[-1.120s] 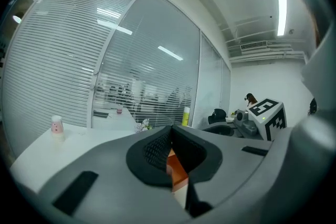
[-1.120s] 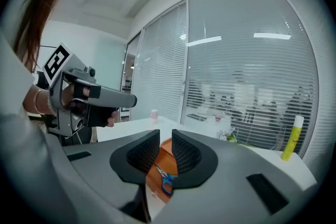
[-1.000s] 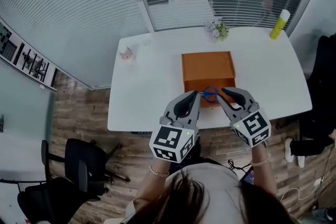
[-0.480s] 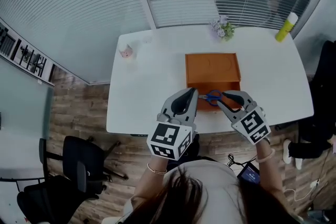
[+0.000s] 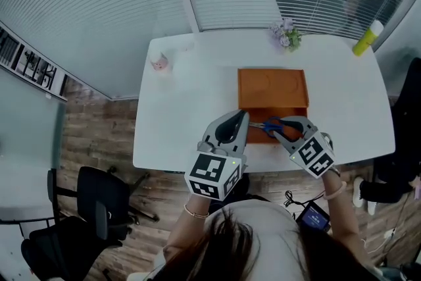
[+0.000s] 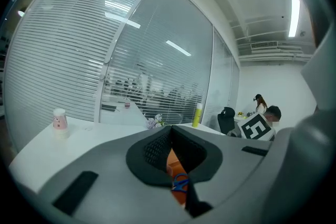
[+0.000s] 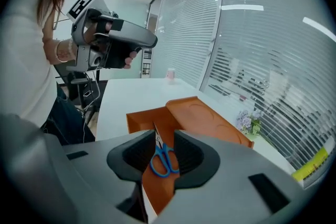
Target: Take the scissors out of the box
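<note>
An orange box (image 5: pixel 272 89) lies open on the white table (image 5: pixel 191 115). The blue-handled scissors (image 5: pixel 270 125) rest in its near part, blades toward the left. My right gripper (image 5: pixel 281 126) angles down over them. In the right gripper view the scissors (image 7: pixel 164 159) sit between its opening jaws, and the pads are not pressing on them. My left gripper (image 5: pixel 239 120) hovers just left of the box, its jaws a narrow gap apart and holding nothing. Through that gap, in the left gripper view, I see the box (image 6: pixel 172 161) and the scissors (image 6: pixel 181 182).
A pink paper cup (image 5: pixel 158 64) stands at the table's far left. Small flowers (image 5: pixel 285 35) and a yellow bottle (image 5: pixel 367 39) are at the far edge. The table's near edge runs under both grippers. An office chair (image 5: pixel 99 207) stands on the floor at left.
My right gripper has sunk toward the scissors and tipped further down, its jaws spreading. The left gripper has drifted slightly. The scissors have stayed in the box.
</note>
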